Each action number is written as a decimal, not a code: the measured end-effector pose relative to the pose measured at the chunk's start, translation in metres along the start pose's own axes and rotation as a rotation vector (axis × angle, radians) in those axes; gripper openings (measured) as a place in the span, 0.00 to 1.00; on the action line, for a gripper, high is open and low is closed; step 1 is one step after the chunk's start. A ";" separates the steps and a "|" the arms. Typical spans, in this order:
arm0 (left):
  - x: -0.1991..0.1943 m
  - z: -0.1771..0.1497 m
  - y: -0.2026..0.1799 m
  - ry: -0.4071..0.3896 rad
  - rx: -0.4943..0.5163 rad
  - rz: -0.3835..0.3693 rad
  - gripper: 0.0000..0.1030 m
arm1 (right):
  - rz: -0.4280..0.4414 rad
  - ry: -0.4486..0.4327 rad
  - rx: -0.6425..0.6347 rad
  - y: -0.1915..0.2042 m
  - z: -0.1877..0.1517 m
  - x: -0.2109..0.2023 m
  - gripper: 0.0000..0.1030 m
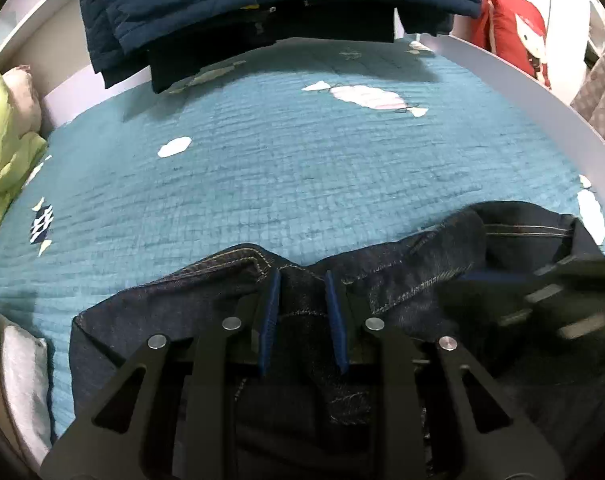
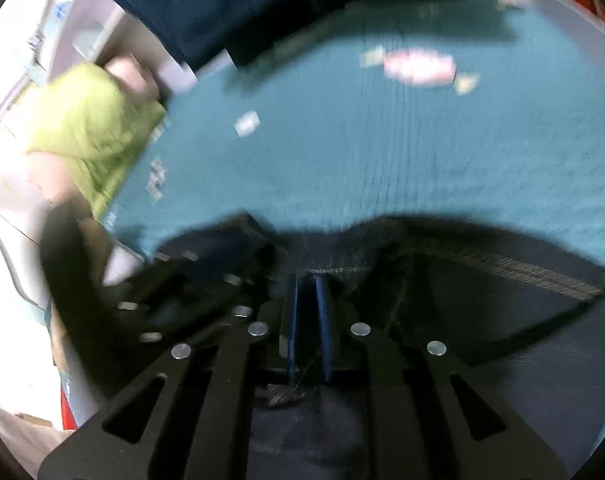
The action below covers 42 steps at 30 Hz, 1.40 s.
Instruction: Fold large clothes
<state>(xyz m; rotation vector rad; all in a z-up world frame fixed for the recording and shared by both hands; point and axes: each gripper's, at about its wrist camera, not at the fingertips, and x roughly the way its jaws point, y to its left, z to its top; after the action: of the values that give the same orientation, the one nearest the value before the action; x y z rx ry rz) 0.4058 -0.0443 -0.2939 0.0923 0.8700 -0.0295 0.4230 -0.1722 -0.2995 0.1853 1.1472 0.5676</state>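
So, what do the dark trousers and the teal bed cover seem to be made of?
Jeans: dark indigo denim, it seems; matte twill weave with tan contrast stitching along the seams. Bed cover: probably quilted cotton; matte, puckered into small stitched squares, with printed shapes.

Black left gripper [image 1: 302, 280] linkage, silver rivets, blue-padded jaws.

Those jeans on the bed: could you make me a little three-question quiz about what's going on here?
1. True or false: the dark jeans lie on a teal quilt.
2. What does the left gripper have between its blue pads? A) denim B) a pillow C) nothing
3. Which colour is the bedding bunched at the quilt's left edge?

Key: 1 true. 2 A. 3 Lime green.
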 end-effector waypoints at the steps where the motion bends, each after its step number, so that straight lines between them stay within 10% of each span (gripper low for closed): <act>1: 0.002 0.000 0.001 0.004 -0.005 -0.001 0.22 | -0.001 0.004 0.007 -0.003 -0.001 0.007 0.11; 9: 0.001 0.004 0.007 0.011 -0.015 -0.029 0.25 | -0.009 -0.011 -0.015 -0.003 -0.003 0.003 0.11; 15: -0.023 0.012 0.056 0.068 -0.168 -0.064 0.83 | 0.001 -0.012 -0.016 -0.005 -0.003 0.006 0.11; 19: -0.027 0.000 0.097 0.159 -0.202 0.125 0.87 | -0.002 -0.014 -0.027 -0.004 -0.003 0.007 0.11; 26: 0.021 -0.034 0.150 0.270 -0.369 0.090 0.96 | 0.042 -0.017 0.047 -0.010 -0.003 0.000 0.11; 30: 0.017 -0.035 0.152 0.175 -0.379 0.081 0.89 | 0.030 -0.073 0.057 -0.011 -0.003 -0.040 0.17; 32: 0.011 -0.036 0.150 0.144 -0.380 0.077 0.74 | -0.059 -0.146 0.077 -0.017 -0.005 -0.068 0.59; 35: 0.003 -0.035 0.144 0.106 -0.376 0.095 0.48 | -0.210 -0.316 0.130 -0.038 -0.012 -0.110 0.76; 42: -0.001 -0.033 0.161 0.109 -0.453 0.026 0.35 | -0.399 -0.143 0.417 -0.141 -0.018 -0.073 0.77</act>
<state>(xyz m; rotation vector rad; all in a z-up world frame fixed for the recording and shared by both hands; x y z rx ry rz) 0.3900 0.1191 -0.3028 -0.3215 0.9650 0.1988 0.4319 -0.3310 -0.3075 0.3385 1.1143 -0.0424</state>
